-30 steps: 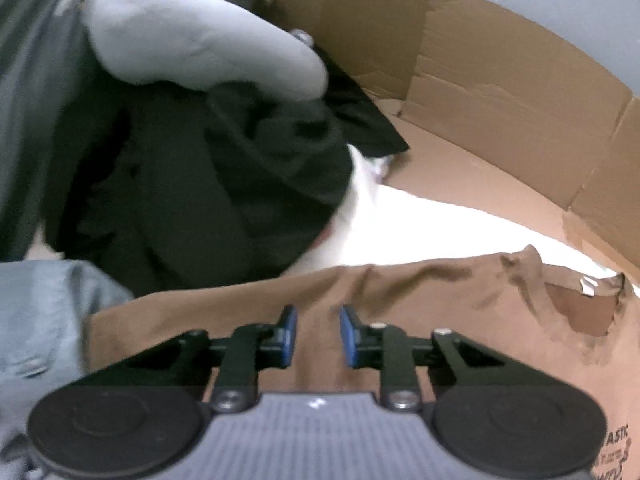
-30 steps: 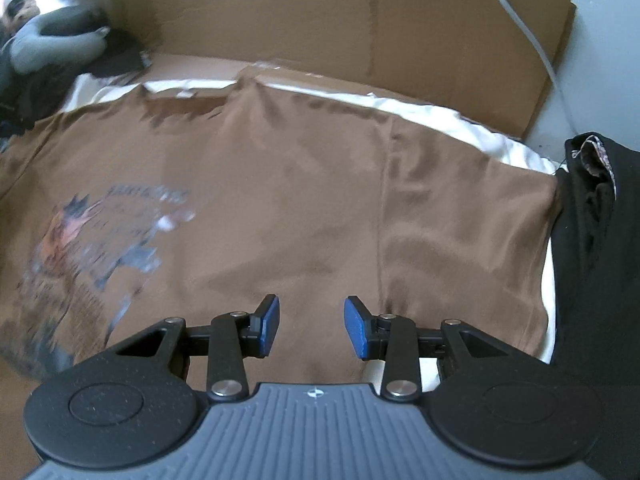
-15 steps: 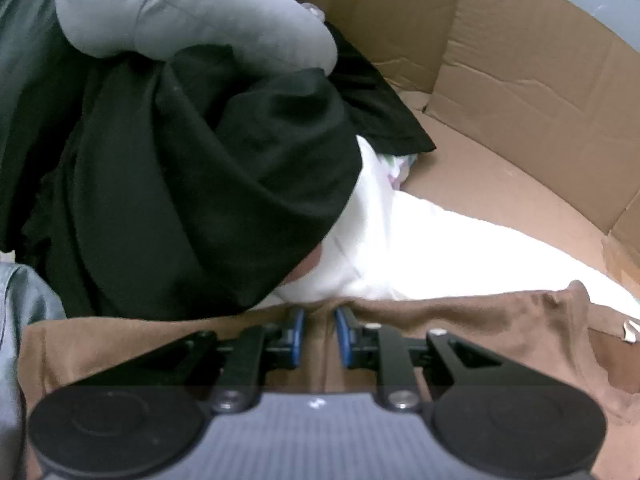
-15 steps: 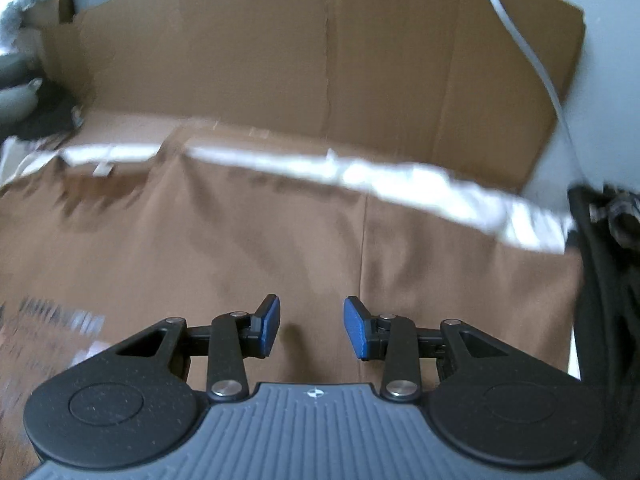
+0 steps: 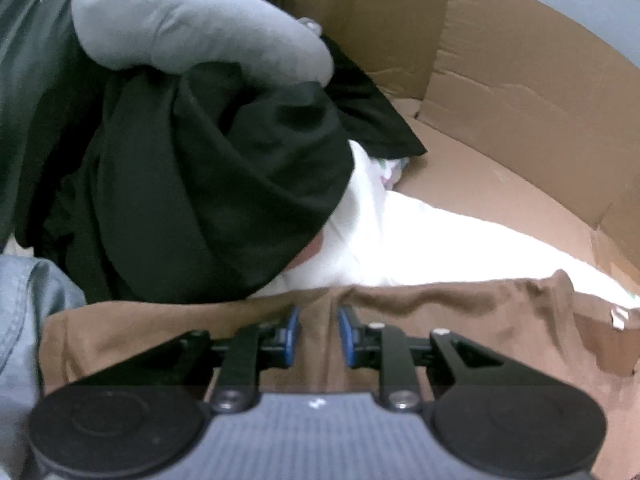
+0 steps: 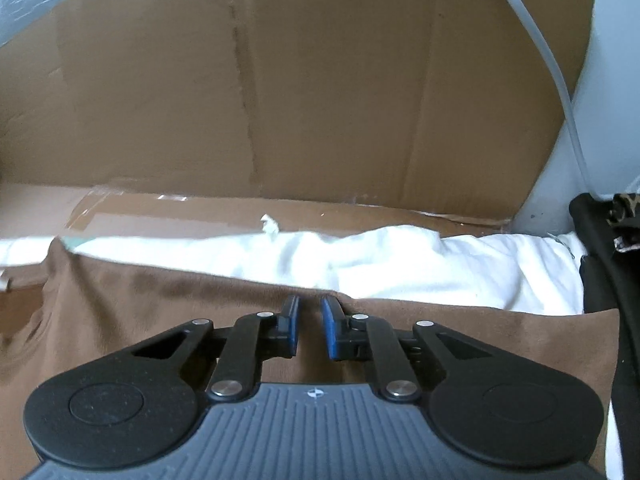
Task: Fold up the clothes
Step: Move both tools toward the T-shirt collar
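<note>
A brown T-shirt [image 5: 460,308] lies flat on a white sheet [image 5: 420,240]. In the left wrist view my left gripper [image 5: 320,334] sits at the shirt's far edge. A raised ridge of brown cloth is pinched between its blue pads, and the jaws are opening slightly. In the right wrist view my right gripper [image 6: 311,320] is at the far edge of the same brown T-shirt [image 6: 140,320]. Its jaws are closing, and the hem puckers between the tips. The shirt's neck opening and label [image 5: 618,316] show at the right.
A heap of black clothes [image 5: 220,200] under a grey garment [image 5: 192,28] crowds the left. Blue-grey cloth [image 5: 24,320] lies at the lower left. Cardboard walls [image 6: 320,100] stand behind the white sheet [image 6: 440,268]. More black clothing [image 6: 600,280] and a white cable [image 6: 560,80] are at the right.
My right gripper moved across the shirt to its far edge and its jaws narrowed onto the hem. My left gripper stayed at the shirt's edge with cloth between its pads.
</note>
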Demonstrator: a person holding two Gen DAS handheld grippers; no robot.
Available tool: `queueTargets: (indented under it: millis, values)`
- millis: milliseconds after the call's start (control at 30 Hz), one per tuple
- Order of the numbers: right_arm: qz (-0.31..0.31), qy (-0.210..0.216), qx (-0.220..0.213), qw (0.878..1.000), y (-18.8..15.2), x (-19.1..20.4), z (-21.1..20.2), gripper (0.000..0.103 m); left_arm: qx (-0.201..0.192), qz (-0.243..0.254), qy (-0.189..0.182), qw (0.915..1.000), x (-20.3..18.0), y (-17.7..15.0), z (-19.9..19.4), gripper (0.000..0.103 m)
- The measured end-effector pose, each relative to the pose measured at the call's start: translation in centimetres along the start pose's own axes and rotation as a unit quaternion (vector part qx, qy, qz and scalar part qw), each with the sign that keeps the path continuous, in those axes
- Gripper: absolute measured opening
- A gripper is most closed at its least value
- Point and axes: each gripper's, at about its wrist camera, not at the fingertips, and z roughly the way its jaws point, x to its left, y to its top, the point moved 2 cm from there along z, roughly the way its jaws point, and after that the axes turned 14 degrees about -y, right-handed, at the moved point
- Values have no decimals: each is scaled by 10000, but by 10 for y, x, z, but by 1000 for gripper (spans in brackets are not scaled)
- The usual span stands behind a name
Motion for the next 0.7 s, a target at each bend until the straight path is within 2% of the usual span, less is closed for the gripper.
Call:
queueTargets:
  millis: [167, 267, 333, 400, 433, 567, 633, 700]
  values:
    - [-140, -356, -98, 9992, 12, 14, 8, 18, -37, 59, -62, 10000, -8, -6, -13, 27]
    - [141, -389, -132, 9991, 24, 10, 0, 19, -95, 205, -144, 9996, -18, -12, -20, 27]
    - [133, -98, -215, 9996, 25, 13, -12, 20, -165, 335, -249, 9990, -28, -17, -26, 30]
    - [-130, 208, -277, 9993, 20, 22, -26, 21, -149, 409, -548, 9975, -41, -23, -31, 40]
    - [-262, 345, -292, 9986, 17, 28, -32, 22, -117, 456, -704, 9964, -45, -23, -34, 40]
    - [-712, 894, -282, 9930, 3, 53, -55, 36, 9, 829, -983, 9917, -78, -33, -30, 43]
    - [-864, 1206, -250, 9886, -3, 64, -64, 39, 70, 1024, -1073, 9889, -94, -38, -29, 53]
    - [-967, 1480, -242, 9840, -9, 73, -73, 45, 131, 1155, -1281, 9849, -113, -42, -22, 68]
